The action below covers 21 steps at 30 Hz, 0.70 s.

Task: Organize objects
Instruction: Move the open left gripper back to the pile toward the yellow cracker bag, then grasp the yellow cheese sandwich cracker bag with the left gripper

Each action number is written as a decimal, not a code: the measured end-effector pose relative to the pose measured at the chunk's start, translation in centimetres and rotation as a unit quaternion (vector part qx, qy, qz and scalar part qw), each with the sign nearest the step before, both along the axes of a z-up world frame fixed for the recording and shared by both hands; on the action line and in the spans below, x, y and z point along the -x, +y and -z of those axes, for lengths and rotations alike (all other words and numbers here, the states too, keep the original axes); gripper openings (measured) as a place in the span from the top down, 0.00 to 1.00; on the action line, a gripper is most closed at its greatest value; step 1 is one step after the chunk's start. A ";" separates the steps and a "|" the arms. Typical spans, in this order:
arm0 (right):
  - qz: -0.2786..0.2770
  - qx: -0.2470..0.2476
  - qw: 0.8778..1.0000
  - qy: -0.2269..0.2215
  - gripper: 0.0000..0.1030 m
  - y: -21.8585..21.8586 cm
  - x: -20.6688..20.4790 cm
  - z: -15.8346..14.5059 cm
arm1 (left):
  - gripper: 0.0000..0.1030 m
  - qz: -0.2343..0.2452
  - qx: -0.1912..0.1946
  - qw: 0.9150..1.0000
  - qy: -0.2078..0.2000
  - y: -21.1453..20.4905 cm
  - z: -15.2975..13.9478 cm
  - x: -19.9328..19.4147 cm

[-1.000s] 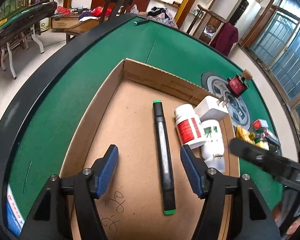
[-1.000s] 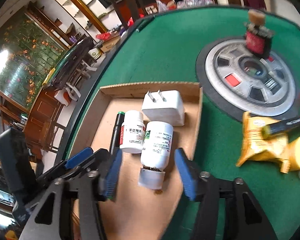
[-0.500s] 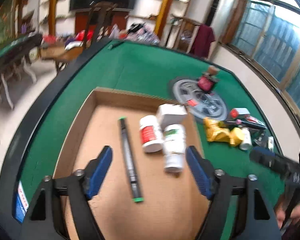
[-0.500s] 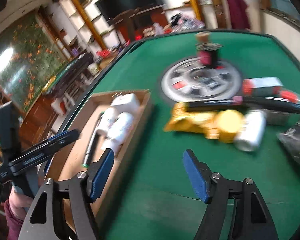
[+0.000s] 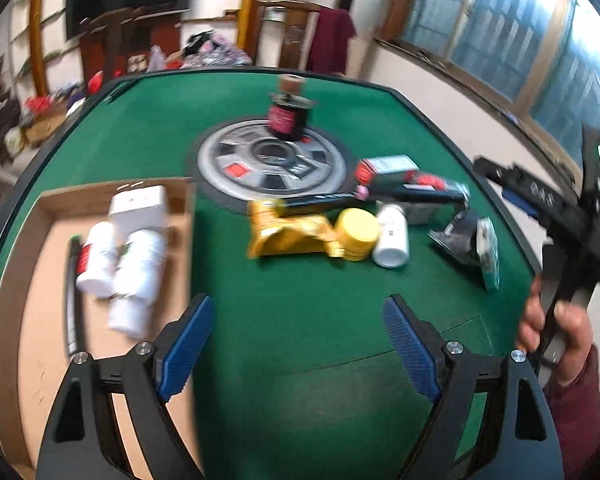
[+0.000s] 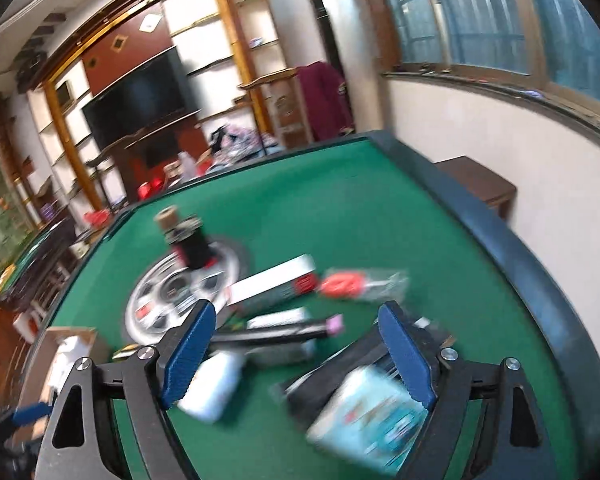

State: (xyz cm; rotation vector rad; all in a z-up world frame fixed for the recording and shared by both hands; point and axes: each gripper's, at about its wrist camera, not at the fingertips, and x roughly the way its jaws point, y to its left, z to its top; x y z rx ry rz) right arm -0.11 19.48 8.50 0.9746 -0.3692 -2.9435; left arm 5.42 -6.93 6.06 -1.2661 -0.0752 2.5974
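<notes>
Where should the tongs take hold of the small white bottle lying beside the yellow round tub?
Across the middle of the small white bottle, coming from above. It lies on its side on the green felt, and the yellow round tub crowds one flank, so one finger must slip between them.

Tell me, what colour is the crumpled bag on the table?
Yellow; the bag shows best in the left wrist view.

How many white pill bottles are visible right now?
3: two lie side by side in the cardboard box, one beside another; a third lies on the felt beside the yellow tub.
</notes>
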 end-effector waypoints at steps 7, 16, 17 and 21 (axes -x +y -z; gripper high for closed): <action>0.025 0.077 0.996 -0.031 0.14 5.1 0.6 2.6 | 0.17 -0.013 0.033 0.999 -0.002 0.9 0.8 5.5; -0.006 0.085 0.996 -0.032 0.09 3.7 0.6 2.1 | 0.17 0.005 -0.017 0.998 -0.068 2.1 4.1 13.2; -0.010 0.084 0.996 -0.034 0.09 3.5 0.6 2.4 | 0.17 0.017 -0.009 0.998 -0.062 2.5 4.1 12.9; -0.018 0.075 0.996 -0.041 0.09 2.8 0.8 2.8 | 0.17 0.093 -0.021 0.992 -0.084 3.4 3.9 10.9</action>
